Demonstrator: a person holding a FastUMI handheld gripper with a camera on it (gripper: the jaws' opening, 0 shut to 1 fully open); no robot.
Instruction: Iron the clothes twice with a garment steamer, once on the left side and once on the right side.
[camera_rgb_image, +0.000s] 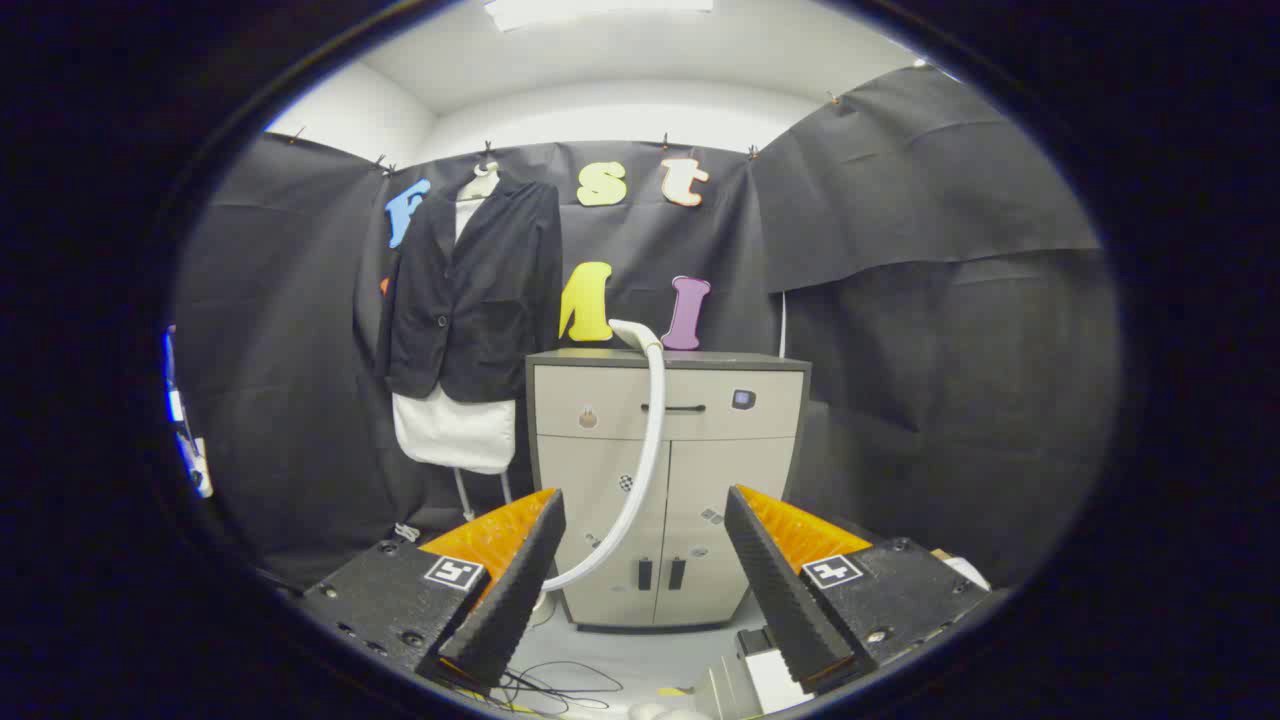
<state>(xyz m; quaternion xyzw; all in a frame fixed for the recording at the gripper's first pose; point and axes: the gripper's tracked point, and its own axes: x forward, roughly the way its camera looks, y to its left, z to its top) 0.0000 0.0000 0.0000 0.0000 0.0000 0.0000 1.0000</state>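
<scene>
Well ahead — jacket (470, 290); gripper (645, 560) apart, seemingly empty.

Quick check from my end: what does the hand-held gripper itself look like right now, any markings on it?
The hand-held gripper has two wedge-shaped fingers with ridged inner faces, standing apart. Each sits on a dark, speckled block carrying a small square black-and-white marker and screws.

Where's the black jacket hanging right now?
In the gripper view the black jacket hangs on the booth's back wall over a white garment, just left of the beige cabinet, well beyond the open gripper.
</scene>
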